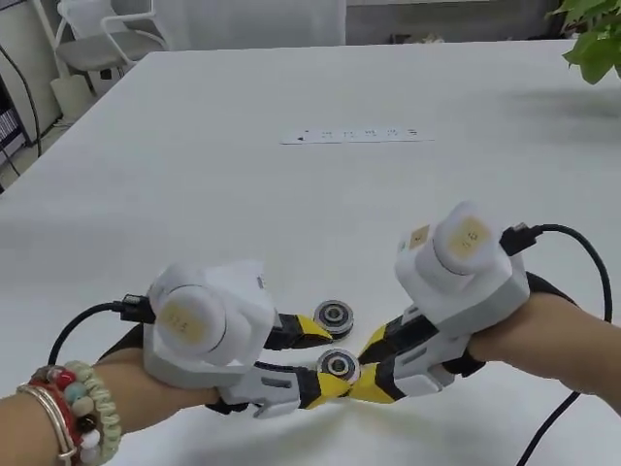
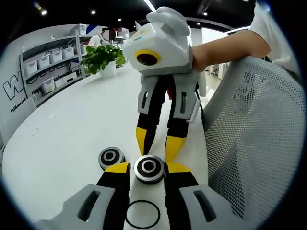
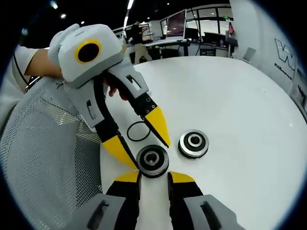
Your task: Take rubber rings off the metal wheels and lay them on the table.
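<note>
A metal wheel with a dark rim sits between the two grippers, just above the white table. My left gripper is shut on the wheel, with a yellow tip on each side. From the opposite side my right gripper meets the same wheel; its jaws stand narrowly apart and pinch the wheel's near edge. A second wheel lies flat on the table close by. One loose black rubber ring lies on the table under my left gripper.
A white label strip lies further up the table. A green plant stands at the far right corner and a white chair at the far left. A grey mesh chair back is close to the table edge.
</note>
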A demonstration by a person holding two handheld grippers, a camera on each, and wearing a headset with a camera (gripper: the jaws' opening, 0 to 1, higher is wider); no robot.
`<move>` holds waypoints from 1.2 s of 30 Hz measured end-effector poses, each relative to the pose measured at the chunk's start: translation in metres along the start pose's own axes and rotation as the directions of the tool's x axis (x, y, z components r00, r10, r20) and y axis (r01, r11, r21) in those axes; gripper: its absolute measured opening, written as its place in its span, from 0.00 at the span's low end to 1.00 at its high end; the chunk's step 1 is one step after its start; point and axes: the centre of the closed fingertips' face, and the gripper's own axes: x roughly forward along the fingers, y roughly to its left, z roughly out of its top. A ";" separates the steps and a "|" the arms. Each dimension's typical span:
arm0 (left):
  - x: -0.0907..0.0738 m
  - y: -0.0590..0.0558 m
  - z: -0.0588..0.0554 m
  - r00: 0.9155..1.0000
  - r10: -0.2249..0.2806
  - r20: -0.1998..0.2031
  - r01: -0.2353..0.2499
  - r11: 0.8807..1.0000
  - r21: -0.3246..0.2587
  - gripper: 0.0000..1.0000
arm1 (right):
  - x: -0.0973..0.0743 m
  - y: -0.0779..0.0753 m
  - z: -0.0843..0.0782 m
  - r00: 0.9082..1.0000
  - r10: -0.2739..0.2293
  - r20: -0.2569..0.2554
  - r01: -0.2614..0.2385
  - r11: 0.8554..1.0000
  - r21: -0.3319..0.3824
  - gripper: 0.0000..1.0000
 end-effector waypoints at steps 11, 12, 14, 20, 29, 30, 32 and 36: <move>0.002 -0.003 0.001 1.000 -0.010 0.014 0.011 0.999 -0.037 0.09 | 0.001 0.002 0.001 1.000 0.008 0.004 -0.008 1.000 -0.018 0.20; 0.002 -0.003 0.001 1.000 -0.010 0.015 0.011 0.999 -0.037 0.09 | 0.002 0.002 0.001 1.000 0.006 0.003 -0.006 1.000 -0.020 0.19; 0.002 -0.003 0.000 1.000 -0.010 0.016 0.010 0.999 -0.044 0.09 | 0.002 0.002 0.001 1.000 0.006 0.004 -0.006 1.000 -0.024 0.19; 0.001 -0.004 0.000 1.000 -0.011 0.021 0.012 0.999 -0.050 0.09 | 0.001 0.001 -0.001 1.000 0.000 -0.008 -0.001 0.998 -0.057 0.16; 0.001 -0.004 0.000 1.000 -0.010 0.028 0.012 0.998 -0.056 0.09 | 0.000 -0.002 -0.003 1.000 -0.016 -0.015 0.015 0.996 -0.089 0.01; 0.001 -0.004 0.000 1.000 -0.010 0.027 0.012 0.998 -0.056 0.09 | 0.000 -0.003 -0.003 1.000 -0.016 -0.017 0.015 0.997 -0.081 0.00; 0.001 -0.004 0.000 1.000 -0.011 0.028 0.012 0.998 -0.056 0.09 | 0.000 -0.003 -0.003 1.000 -0.019 -0.025 0.019 1.000 0.004 0.00; 0.001 -0.004 0.000 1.000 -0.010 0.029 0.011 0.999 -0.047 0.09 | -0.003 -0.007 -0.003 0.999 -0.019 -0.026 0.021 0.997 0.075 0.00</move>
